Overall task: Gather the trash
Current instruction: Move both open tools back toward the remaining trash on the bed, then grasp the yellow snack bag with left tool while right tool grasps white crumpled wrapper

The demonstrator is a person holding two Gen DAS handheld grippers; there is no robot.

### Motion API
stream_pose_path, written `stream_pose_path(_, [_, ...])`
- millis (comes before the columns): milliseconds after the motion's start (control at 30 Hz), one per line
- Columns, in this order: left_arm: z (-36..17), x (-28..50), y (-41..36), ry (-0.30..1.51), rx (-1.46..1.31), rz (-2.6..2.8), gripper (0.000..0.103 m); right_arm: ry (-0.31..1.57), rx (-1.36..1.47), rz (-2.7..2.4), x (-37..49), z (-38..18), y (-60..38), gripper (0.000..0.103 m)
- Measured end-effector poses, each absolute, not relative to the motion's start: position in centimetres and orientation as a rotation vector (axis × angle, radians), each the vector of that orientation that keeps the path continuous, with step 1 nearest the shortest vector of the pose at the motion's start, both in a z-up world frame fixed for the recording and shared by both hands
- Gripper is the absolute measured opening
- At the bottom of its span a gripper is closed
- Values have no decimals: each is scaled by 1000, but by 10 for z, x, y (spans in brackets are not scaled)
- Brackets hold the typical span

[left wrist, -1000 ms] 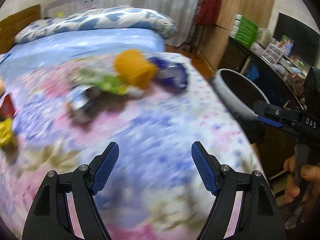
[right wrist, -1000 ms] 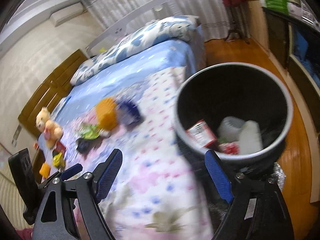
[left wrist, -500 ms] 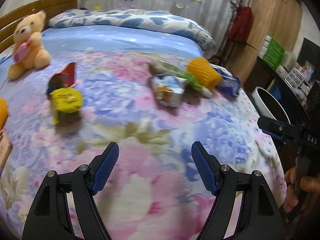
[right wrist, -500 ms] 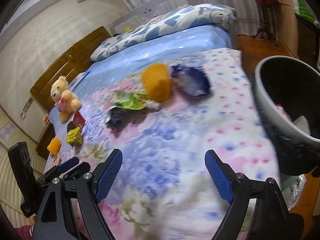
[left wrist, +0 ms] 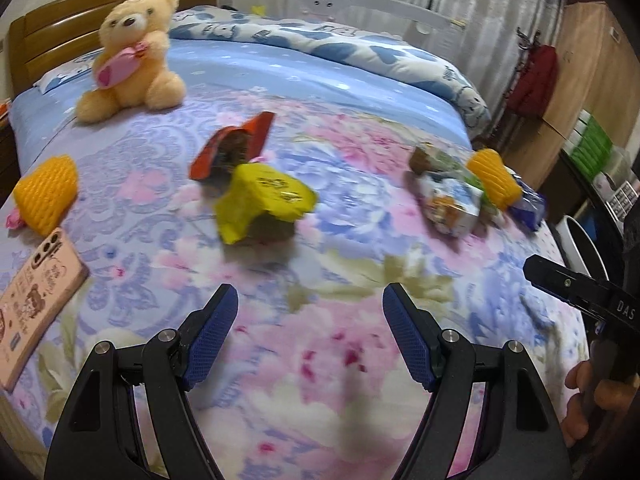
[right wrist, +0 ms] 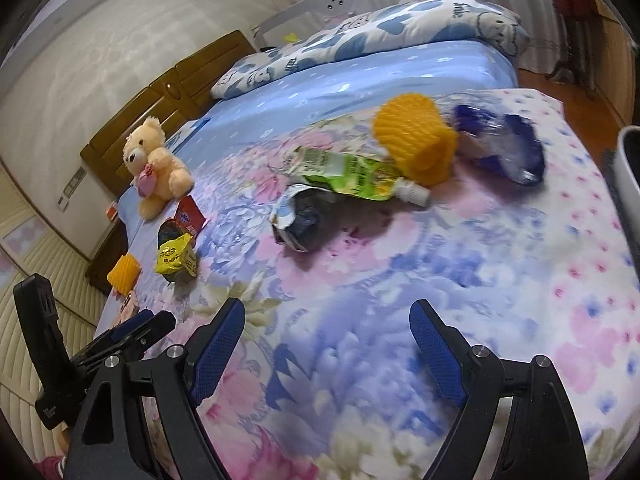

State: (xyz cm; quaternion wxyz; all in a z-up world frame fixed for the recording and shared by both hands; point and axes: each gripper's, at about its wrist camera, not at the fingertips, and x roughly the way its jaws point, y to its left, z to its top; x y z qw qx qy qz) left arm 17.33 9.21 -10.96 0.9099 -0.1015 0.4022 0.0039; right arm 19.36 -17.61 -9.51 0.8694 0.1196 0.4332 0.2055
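Note:
Trash lies on the flowered bedspread (left wrist: 320, 360). A yellow wrapper (left wrist: 264, 204) and a red wrapper (left wrist: 232, 148) lie ahead of my open, empty left gripper (left wrist: 310, 312). A crumpled silver-blue packet (left wrist: 450, 200) lies to the right. In the right wrist view my open, empty right gripper (right wrist: 328, 328) hovers short of that packet (right wrist: 300, 216), a green pouch (right wrist: 352, 174), an orange foam net (right wrist: 416, 142) and a blue wrapper (right wrist: 504, 148). The trash bin's rim (right wrist: 628, 168) shows at the right edge.
A teddy bear (left wrist: 132, 48) sits near the wooden headboard (left wrist: 100, 16). A second orange foam net (left wrist: 46, 196) and a pink phone (left wrist: 34, 300) lie at the left. A folded blue quilt (right wrist: 360, 40) lies at the back. Shelves stand beyond the bed's right side.
Both grippers have swung left, away from the trash bin and over the bed. The yellow and red wrappers and the teddy bear have come into the left view and closer. Both stay open.

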Motion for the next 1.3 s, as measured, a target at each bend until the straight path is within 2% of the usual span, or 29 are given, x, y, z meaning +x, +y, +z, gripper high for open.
stream_pose_path(533, [-116,217,130,844,-192,96,76,926,214,455,243,-109,-130,85])
stream_pose_path(600, [-118,220,131,842,-184,88,72,922,219,448,249,-111,-128,84])
stream_pose_path(633, [-120,222,131,844,-179,86,64,919,218,441,252,-112,-126,84])
stream_pose_path(667, [-122,225,130,852,-175,80,54,919,216,435,255,-113,-124,80])
stream_pose_path(700, [-124,228,130,859,-175,71,48,923,217,428,259,-115,-122,71])
stream_pose_path(733, [-126,230,130,867,-176,63,31,928,218,425,261,-116,-121,65])
stream_pose_path(767, [-129,233,129,881,-178,57,20,926,216,416,264,-117,-120,52])
stream_pose_path(800, [-130,234,128,886,-180,52,18,924,209,406,266,-118,-119,35])
stream_pose_path(867, [-128,232,126,873,-178,47,13,939,230,435,268,-119,-119,27])
stream_pose_path(1300, [-107,209,73,856,-151,-93,12,910,260,467,217,-99,-160,25])
